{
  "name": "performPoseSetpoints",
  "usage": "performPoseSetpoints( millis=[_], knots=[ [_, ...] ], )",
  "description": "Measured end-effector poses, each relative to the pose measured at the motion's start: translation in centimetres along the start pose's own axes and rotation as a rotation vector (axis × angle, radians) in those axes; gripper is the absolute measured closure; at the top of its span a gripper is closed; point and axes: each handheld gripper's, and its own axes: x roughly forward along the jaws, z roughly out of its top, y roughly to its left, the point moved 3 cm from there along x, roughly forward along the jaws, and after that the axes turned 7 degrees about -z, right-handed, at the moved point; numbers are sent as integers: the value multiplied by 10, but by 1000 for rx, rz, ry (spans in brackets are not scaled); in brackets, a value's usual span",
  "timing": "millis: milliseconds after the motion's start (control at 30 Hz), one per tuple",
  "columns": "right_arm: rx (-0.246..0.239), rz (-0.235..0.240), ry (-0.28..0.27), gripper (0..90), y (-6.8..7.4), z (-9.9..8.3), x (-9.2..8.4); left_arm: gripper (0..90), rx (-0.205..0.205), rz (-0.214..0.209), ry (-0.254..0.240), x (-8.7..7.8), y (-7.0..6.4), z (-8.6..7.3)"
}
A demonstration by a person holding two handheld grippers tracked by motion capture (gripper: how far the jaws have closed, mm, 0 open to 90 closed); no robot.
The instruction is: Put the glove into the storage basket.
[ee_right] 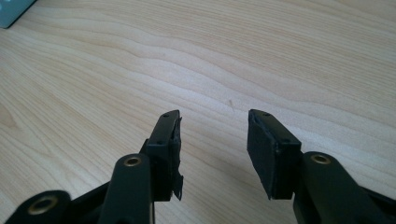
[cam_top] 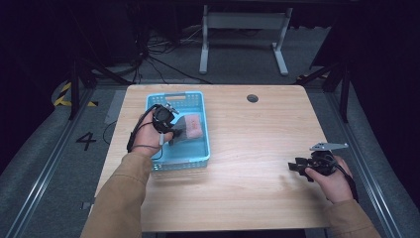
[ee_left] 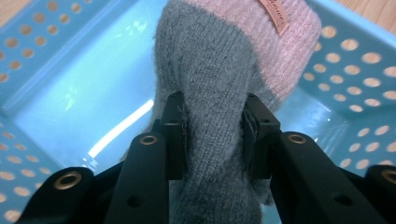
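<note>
Looking down from the high view, the left gripper (cam_top: 174, 133) sits inside a light-blue perforated basket (cam_top: 200, 157) on the left half of the wooden surface (cam_top: 257, 148), with the person's left hand (cam_top: 146, 136) and tan sleeve coming in from below. A grey-and-pink knitted sock (cam_top: 192, 126) lies in the basket just beyond that gripper, but from this height the contact between the two is too small to make out.

The left gripper view settles it — the two black fingers (ee_left: 173, 135) are closed on the grey part of the sock (ee_left: 215, 107), one pad pressing each side so the knit bulges between them. The pink part of the sock extends away from the fingers toward the basket's (ee_left: 355, 60) far holed wall, and a small tan label is stitched to it near the top edge, a detail lost in the high view. The basket's glossy blue floor shows beneath and to the left of the sock.

The right gripper (cam_top: 297, 166) rests low over bare wood near the right front of the surface, well apart from the basket, held in the person's right hand (cam_top: 333, 178) with a grey three-cornered plate on top. The right gripper view shows its fingers (ee_right: 163, 140) standing apart with plain wood grain between them and nothing held; a sliver of the blue basket (ee_right: 11, 11) shows at that view's upper left corner.
</note>
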Motion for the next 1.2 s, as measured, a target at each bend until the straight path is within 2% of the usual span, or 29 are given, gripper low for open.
performPoseSetpoints(
  millis=[133, 200, 267, 433, 567, 633, 767, 900, 967, 1067, 1200],
  knots=[
    [1, -2, -3, 549, -1, -3, -1, 668, 0, -8, 35, 11, 6, -2],
    [3, -6, 0, 547, -1, -4, -2, 667, -2, -11, 36, 13, 7, -2],
    [4, -6, 0, 545, -1, -6, -3, 666, -6, -29, 49, 21, 9, -4],
    [4, -10, 2, 541, -1, -7, -3, 659, -2, -57, 91, 33, 7, -5],
    [2, -11, 3, 539, 0, -8, -3, 656, -3, -68, 99, 37, 8, -4],
    [-4, -9, 0, 537, 1, -8, -3, 652, -10, -64, 109, 39, 9, -3],
    [-2, -9, 2, 530, 2, -9, -3, 643, 3, -46, 125, 44, 11, -2],
    [-6, -10, 0, 526, 2, -9, -3, 629, 7, -23, 124, 48, 12, -1],
    [-4, -8, 0, 525, 3, -9, -3, 593, -1, -9, 120, 50, 13, -1],
    [-10, -5, -7, 523, 3, -8, -3, 463, -8, 3, 120, 52, 14, -2],
    [-11, 4, -6, 518, 5, -6, -2, 383, -2, 10, 57, 51, 15, -1]
  ],
)
